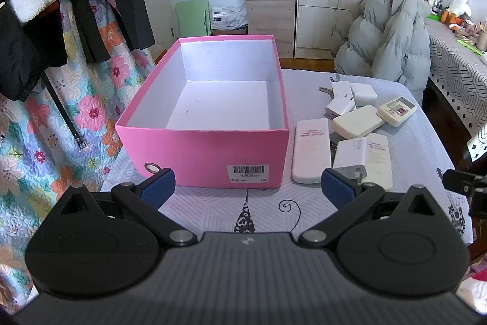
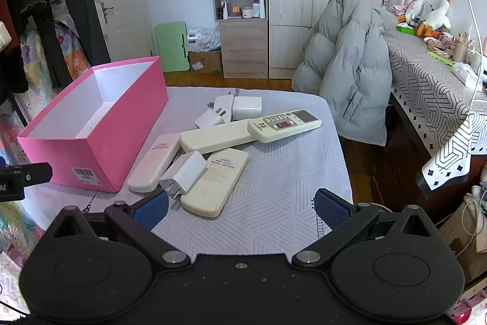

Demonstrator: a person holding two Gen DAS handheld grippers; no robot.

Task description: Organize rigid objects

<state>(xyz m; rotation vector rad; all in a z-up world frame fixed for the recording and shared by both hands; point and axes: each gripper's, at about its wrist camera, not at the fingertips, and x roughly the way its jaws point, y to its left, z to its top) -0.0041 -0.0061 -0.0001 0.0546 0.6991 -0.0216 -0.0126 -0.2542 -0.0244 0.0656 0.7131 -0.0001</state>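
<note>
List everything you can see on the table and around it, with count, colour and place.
Box: one, pink, white inside, nothing in it, table left.
Remotes: four, white and cream, piled right of box; one buttons up.
Chargers: four, white, among the remotes.
Table cover: one, pale grey.
Puffer jacket: one, grey, beyond the table.
Shelf unit: one, wood, back wall.
Left gripper: fingers open, before the box.
Right gripper: fingers open, before the pile.
</note>
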